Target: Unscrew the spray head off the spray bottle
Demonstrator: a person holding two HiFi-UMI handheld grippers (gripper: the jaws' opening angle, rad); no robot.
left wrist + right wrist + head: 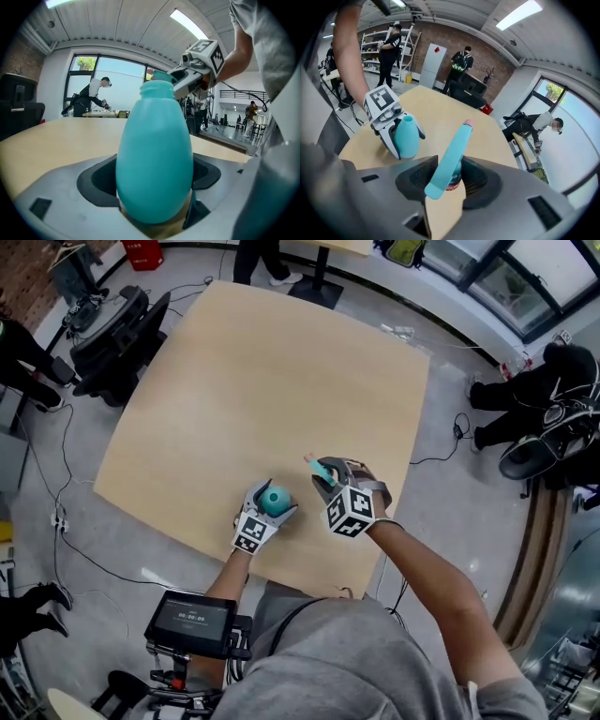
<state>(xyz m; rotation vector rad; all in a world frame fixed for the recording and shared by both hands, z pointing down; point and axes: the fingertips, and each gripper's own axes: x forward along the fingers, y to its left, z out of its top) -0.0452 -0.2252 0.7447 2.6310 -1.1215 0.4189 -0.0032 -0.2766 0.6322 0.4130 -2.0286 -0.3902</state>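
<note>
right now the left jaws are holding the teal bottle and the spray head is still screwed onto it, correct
Not quite. The spray head is off the teal bottle. The bottle's neck is bare, and the head sits in the jaws of the right gripper, apart from the bottle. The right gripper view shows this. The left gripper does hold the teal bottle.

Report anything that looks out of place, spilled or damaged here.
Only one thing stands out. The spray head is off the spray bottle and held apart from it in the right gripper. The left gripper grips the bottle, whose neck is open. That fits the unscrewing task. No spill shows on the table.
</note>
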